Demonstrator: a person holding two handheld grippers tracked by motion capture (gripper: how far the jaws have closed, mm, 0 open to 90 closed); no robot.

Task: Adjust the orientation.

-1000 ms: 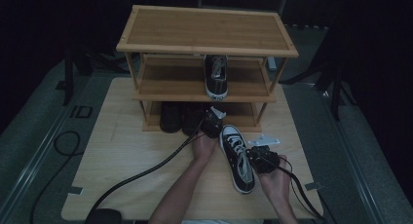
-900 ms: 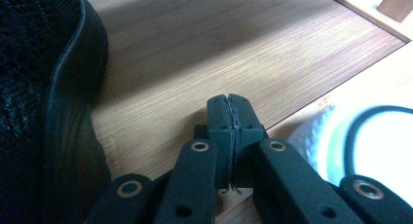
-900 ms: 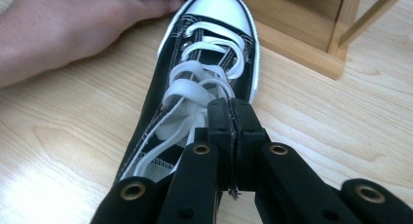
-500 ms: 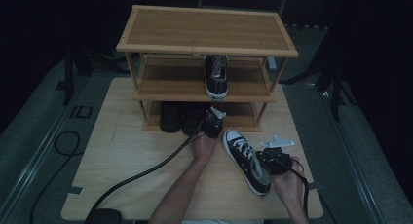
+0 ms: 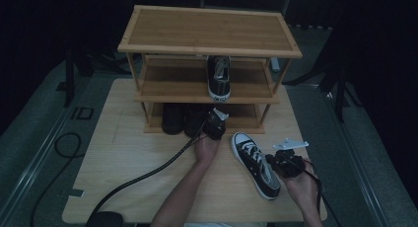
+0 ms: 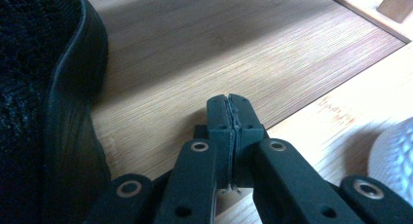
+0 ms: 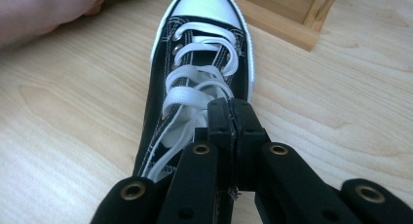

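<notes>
A black sneaker with white laces (image 5: 256,163) lies on the wooden table (image 5: 128,168), its toe pointing toward the rack. My right gripper (image 5: 274,161) is at its right side near the heel. In the right gripper view the jaws (image 7: 229,103) are shut and hover over the sneaker's laces (image 7: 195,83); I see nothing pinched between them. My left gripper (image 5: 215,119) reaches to the front of the rack's bottom shelf. It is shut and empty (image 6: 228,100) over the shelf board, with a black shoe (image 6: 44,112) close on its left.
The three-tier wooden shoe rack (image 5: 207,29) stands at the table's back. A matching sneaker (image 5: 218,79) sits on its middle shelf, and two dark shoes (image 5: 173,119) are on the bottom shelf. Cables (image 5: 148,172) trail across the table from the grippers.
My right hand and gripper moved to the right, and the sneaker's heel swung right with them, so the shoe now lies more slanted. The left gripper stayed put.
</notes>
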